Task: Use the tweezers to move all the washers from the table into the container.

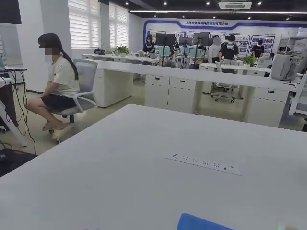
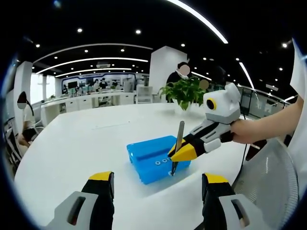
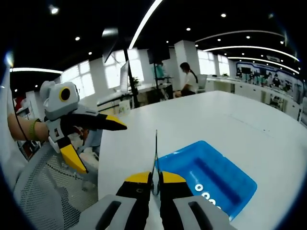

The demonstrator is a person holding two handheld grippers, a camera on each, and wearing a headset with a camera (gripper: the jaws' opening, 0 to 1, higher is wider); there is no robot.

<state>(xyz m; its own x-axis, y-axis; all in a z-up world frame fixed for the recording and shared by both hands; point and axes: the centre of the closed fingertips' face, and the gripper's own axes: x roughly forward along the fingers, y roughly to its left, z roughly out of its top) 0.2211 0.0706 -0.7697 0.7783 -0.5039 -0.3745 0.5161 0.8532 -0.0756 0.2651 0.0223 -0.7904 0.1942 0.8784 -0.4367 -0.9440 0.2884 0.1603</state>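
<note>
The right gripper [image 3: 153,181] has its jaws pressed together on the tweezers [image 3: 156,152], which stand upright between them. From the left gripper view, the right gripper [image 2: 180,153] carries the tweezers [image 2: 179,138] tips down over the near right corner of the blue container [image 2: 148,160]. Whether the tips touch anything cannot be told. The left gripper [image 2: 158,178] has its jaws wide apart with nothing between them. It hangs in the air off the near edge of the bench [image 2: 81,143], well clear of the container.

The washers [image 2: 160,163] lie in a short row inside the container. They also show in the right gripper view as pale rings [image 3: 206,192] on its blue floor [image 3: 211,167].

The bench is white and smooth, with a power strip [image 1: 204,164] set flat in it. The container sits near the bench edge, beside a mesh chair [image 3: 43,187]. A potted plant [image 2: 184,93] stands at the far end. Bare surface spreads left and far from the container. Beyond it, a person [image 1: 60,81] sits on an office chair [image 1: 86,79], with more white benches behind.
</note>
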